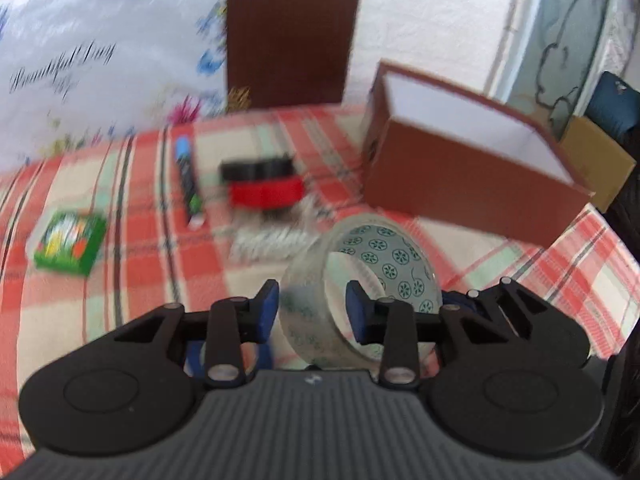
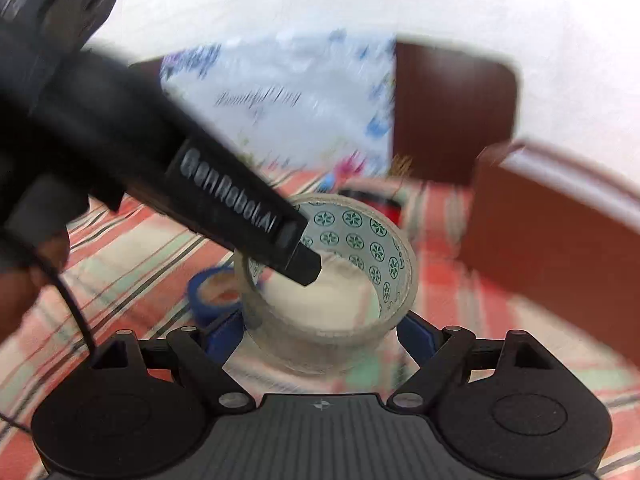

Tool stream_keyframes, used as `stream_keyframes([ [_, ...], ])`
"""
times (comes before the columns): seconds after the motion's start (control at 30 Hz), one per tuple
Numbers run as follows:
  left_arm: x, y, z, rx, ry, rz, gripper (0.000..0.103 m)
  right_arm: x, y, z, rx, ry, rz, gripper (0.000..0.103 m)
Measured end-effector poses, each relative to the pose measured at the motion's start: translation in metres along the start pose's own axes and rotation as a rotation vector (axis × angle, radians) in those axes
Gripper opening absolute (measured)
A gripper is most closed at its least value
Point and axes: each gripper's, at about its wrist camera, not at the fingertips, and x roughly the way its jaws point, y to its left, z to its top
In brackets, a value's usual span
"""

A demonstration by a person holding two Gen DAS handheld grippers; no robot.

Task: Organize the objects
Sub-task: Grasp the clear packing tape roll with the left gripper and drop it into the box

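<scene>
A clear tape roll [image 1: 360, 288] with a green-patterned core hangs above the checked cloth. My left gripper [image 1: 314, 312] is shut on its wall, one finger outside and one inside the ring. In the right wrist view the same tape roll [image 2: 332, 280] sits between my right gripper's [image 2: 322, 332] blue pads [image 2: 416, 334], which press its two sides. The left gripper body [image 2: 192, 188] reaches into the ring from the upper left. A brown open box [image 1: 472, 160] with a white inside stands at the right; it also shows in the right wrist view [image 2: 560, 240].
On the checked cloth [image 1: 120, 280] lie a green card box [image 1: 70, 242], a dark marker [image 1: 188, 180], a red and black roll [image 1: 262, 182] and a blue tape roll [image 2: 214, 294]. A brown chair back [image 1: 288, 36] stands behind. A tan carton [image 1: 600, 160] sits at right.
</scene>
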Motion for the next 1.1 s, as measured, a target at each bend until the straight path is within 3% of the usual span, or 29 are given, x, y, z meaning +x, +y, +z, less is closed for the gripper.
stream_keyframes([
  [0.23,0.005,-0.077,0.071,0.230,-0.148,-0.093,0.039,-0.029,-0.052,0.028,-0.032,-0.202,-0.279,0.082],
  [0.43,0.049,-0.129,0.106,0.269,-0.160,-0.159,0.039,-0.025,-0.125,0.041,0.047,-0.204,-0.401,0.082],
  [0.73,0.102,-0.159,0.112,0.259,-0.087,-0.168,0.040,-0.015,-0.176,0.032,0.129,-0.161,-0.453,0.081],
  [0.87,0.113,-0.158,0.101,0.275,-0.051,-0.134,0.043,-0.022,-0.175,0.020,0.173,-0.205,-0.454,0.087],
  [1.1,0.085,-0.145,0.082,0.240,-0.084,-0.143,0.055,-0.050,-0.150,0.000,0.222,-0.275,-0.460,0.088],
])
